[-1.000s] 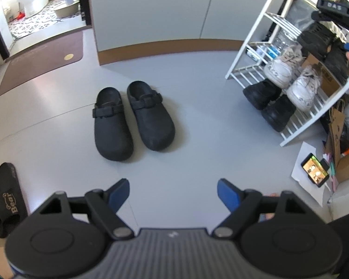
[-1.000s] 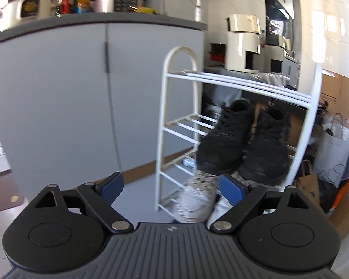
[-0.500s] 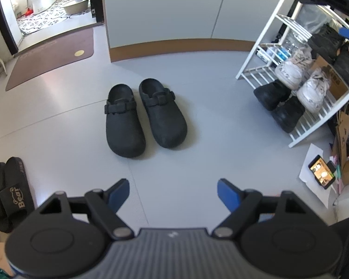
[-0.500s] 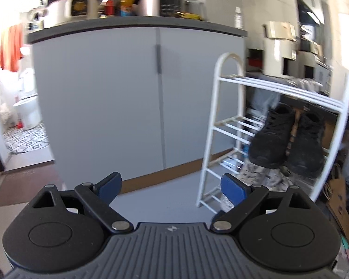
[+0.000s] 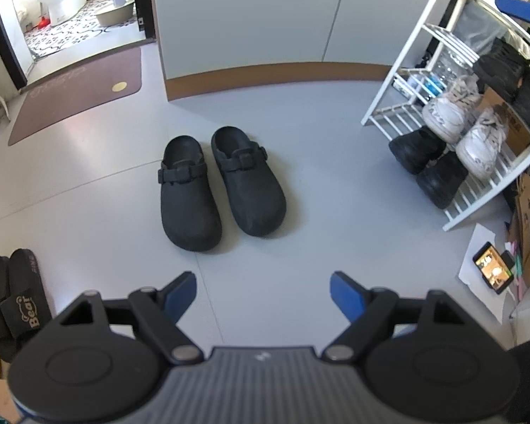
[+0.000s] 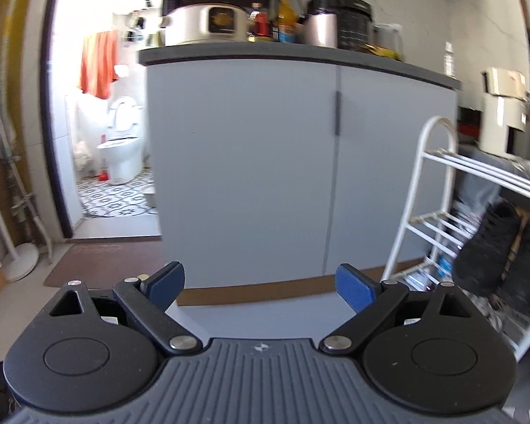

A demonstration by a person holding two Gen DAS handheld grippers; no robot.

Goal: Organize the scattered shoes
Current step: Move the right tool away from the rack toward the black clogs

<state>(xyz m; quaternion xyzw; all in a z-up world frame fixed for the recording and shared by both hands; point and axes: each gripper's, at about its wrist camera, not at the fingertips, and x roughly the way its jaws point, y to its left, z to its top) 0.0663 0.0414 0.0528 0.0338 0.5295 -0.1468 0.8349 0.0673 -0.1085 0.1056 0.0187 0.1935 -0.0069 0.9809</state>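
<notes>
Left gripper [image 5: 263,288] tilted down over grey floor [image 5: 335,183], jaws spread wide, nothing between them; pair of black clogs [image 5: 222,187] side by side on the floor ahead, toes toward the camera, well apart from the white wire shoe rack [image 5: 399,106] at right; on the rack, white sneakers [image 5: 463,127], black shoes [image 5: 427,166] on the tier beneath; black slides [image 5: 14,304] at lower left. Right gripper [image 6: 261,282] aimed nearly level at a grey cabinet [image 6: 265,162], jaws likewise wide and empty; black sneakers [image 6: 501,251] on the rack at right.
</notes>
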